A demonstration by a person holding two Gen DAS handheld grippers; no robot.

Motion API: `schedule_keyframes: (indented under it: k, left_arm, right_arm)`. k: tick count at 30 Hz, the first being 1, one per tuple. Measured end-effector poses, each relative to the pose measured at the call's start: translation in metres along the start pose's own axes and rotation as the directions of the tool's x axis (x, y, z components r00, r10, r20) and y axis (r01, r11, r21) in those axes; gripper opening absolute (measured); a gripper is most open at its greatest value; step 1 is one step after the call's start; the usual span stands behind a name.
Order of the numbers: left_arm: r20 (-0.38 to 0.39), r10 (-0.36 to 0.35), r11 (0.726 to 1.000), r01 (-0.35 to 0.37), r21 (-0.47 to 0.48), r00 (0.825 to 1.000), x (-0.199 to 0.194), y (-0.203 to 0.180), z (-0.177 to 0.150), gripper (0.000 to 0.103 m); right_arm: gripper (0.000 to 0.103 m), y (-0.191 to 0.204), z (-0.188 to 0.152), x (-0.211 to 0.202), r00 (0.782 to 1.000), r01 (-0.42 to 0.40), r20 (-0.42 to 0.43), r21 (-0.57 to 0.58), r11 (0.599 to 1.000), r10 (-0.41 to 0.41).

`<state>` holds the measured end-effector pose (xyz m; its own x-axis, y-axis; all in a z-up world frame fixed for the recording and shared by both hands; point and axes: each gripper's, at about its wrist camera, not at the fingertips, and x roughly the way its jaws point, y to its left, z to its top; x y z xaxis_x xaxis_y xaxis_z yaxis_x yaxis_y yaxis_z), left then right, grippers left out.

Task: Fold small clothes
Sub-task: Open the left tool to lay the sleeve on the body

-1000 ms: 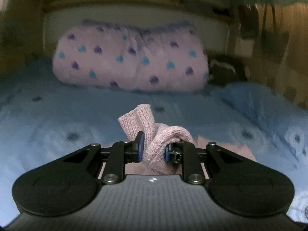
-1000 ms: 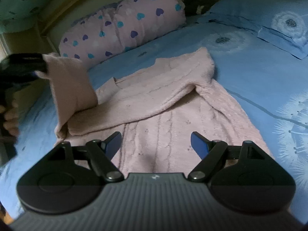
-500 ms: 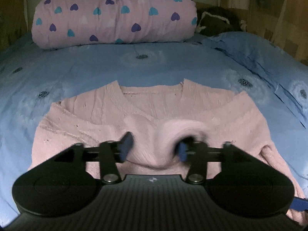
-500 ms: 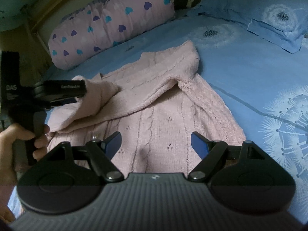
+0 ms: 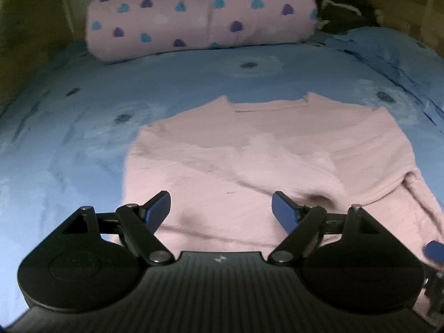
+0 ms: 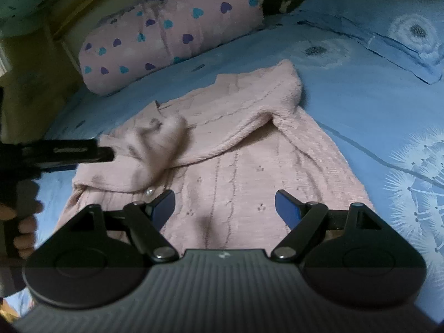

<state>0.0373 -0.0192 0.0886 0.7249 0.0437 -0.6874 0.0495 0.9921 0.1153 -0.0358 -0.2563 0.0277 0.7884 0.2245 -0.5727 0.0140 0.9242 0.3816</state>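
While spread wide above the sweater (image 5: 249, 149), left gripper (image 5: 222, 211) grasps nothing, blue pads (image 5: 155, 211) well apart and clear of the knit. Right gripper (image 6: 224, 208) likewise released, jaws splayed over the lower front of the sweater (image 6: 236, 172), empty between the pads.

Lies flat on the blue bed (image 5: 69, 144), pink cable-knit, neckline toward the pillow (image 5: 202, 14). One sleeve (image 6: 249, 116) folded across the chest from the right shoulder, its cuff end (image 6: 163, 136) blurred, lying near the middle of the chest just beside the tip of the left gripper as seen from the right wrist. Small pearly button (image 6: 149, 192) visible on the front, just beyond the right gripper's left pad. Second fold along the left edge of the garment, forming a thick ridge low on the chest.

Pink pillow with purple and teal hearts sits at the head of the bed, well apart from the sweater. Blue pillow (image 6: 388, 22) with dandelion print to the right, dark bundle (image 5: 347, 11) between the two pillows, too dim to identify. Hand (image 6: 22, 222) wrapped round the left gripper's handle at the left edge of the right wrist view
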Motion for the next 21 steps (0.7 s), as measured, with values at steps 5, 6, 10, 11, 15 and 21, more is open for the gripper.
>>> schedule_keyframes:
  k: [5, 6, 10, 11, 15, 21]
  left_arm:
    - [0.003, 0.038, 0.999, -0.038, -0.038, 0.999, -0.02, 0.032, -0.007, 0.084]
    - [0.005, 0.046, 0.998, -0.045, -0.044, 0.999, -0.024, 0.038, -0.009, 0.084]
    - [0.01, 0.064, 0.996, -0.064, -0.058, 0.998, -0.034, 0.053, -0.013, 0.084]
    - [0.011, 0.064, 0.996, -0.063, -0.056, 0.998, -0.036, 0.056, -0.014, 0.084]
    - [0.021, 0.056, 0.997, -0.055, -0.047, 0.998, -0.043, 0.065, -0.016, 0.084]
    - [0.031, 0.044, 0.998, -0.042, -0.048, 0.999, -0.042, 0.069, -0.018, 0.084]
  right_arm:
    - [0.081, 0.006, -0.002, 0.0, 1.0, -0.006, 0.0, -0.011, 1.0, 0.006]
    - [0.081, 0.007, -0.003, 0.0, 1.0, -0.006, 0.002, -0.015, 1.0, 0.007]
    - [0.081, 0.014, -0.006, 0.001, 1.0, 0.012, 0.019, -0.059, 0.998, -0.011]
    - [0.081, 0.016, -0.007, 0.001, 1.0, 0.018, 0.023, -0.073, 0.997, -0.016]
    - [0.081, 0.024, -0.01, 0.003, 0.999, 0.03, 0.035, -0.131, 0.991, -0.025]
    - [0.081, 0.028, -0.013, 0.011, 1.0, -0.021, -0.007, -0.124, 0.992, 0.021]
